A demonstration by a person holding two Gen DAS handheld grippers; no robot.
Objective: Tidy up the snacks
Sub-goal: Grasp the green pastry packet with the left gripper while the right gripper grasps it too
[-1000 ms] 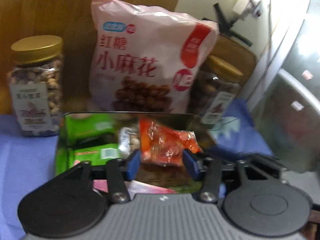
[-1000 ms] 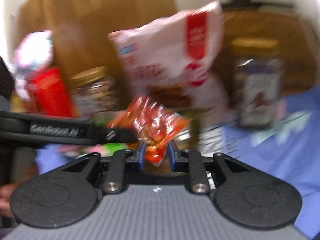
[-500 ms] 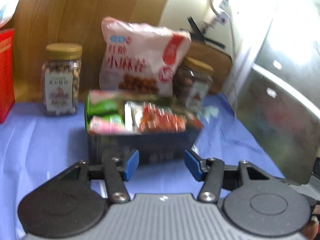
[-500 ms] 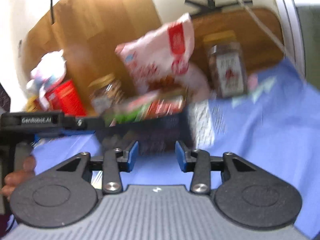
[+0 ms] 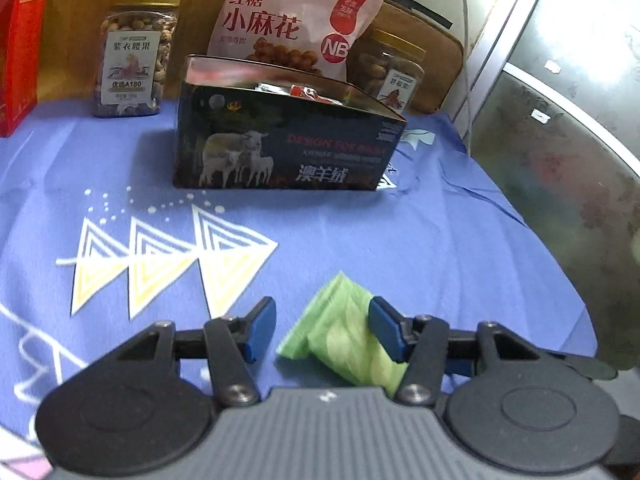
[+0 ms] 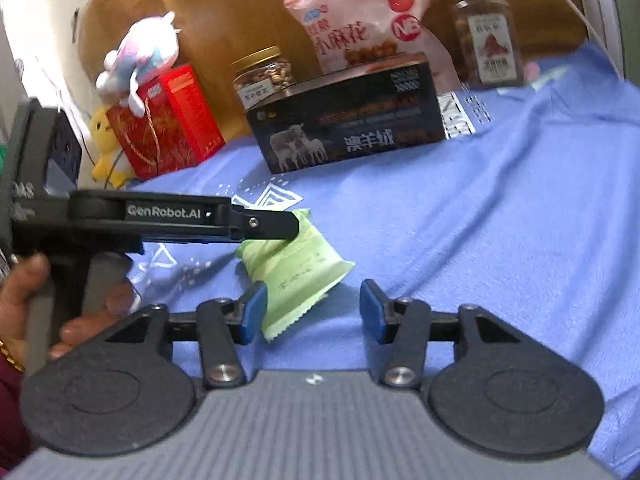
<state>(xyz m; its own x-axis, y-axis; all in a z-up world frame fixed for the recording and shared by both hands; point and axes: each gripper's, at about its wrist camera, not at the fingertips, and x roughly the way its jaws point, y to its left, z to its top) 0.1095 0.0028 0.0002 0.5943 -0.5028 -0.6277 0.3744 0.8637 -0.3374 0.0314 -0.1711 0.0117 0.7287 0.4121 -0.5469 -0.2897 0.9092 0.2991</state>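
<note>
In the left wrist view, the left gripper stands apart around a soft green snack packet lying on the printed blue cloth, the right pad at the wrapper's edge, the left pad clear; the dark sheep-printed box, holding glossy wrappers, sits well beyond. In the right wrist view, the right gripper, whose jaws have just been opening, holds nothing. The crimped, crinkly packet lies ahead toward its left pad, long axis running diagonally, and the left gripper seems nearer.
</note>
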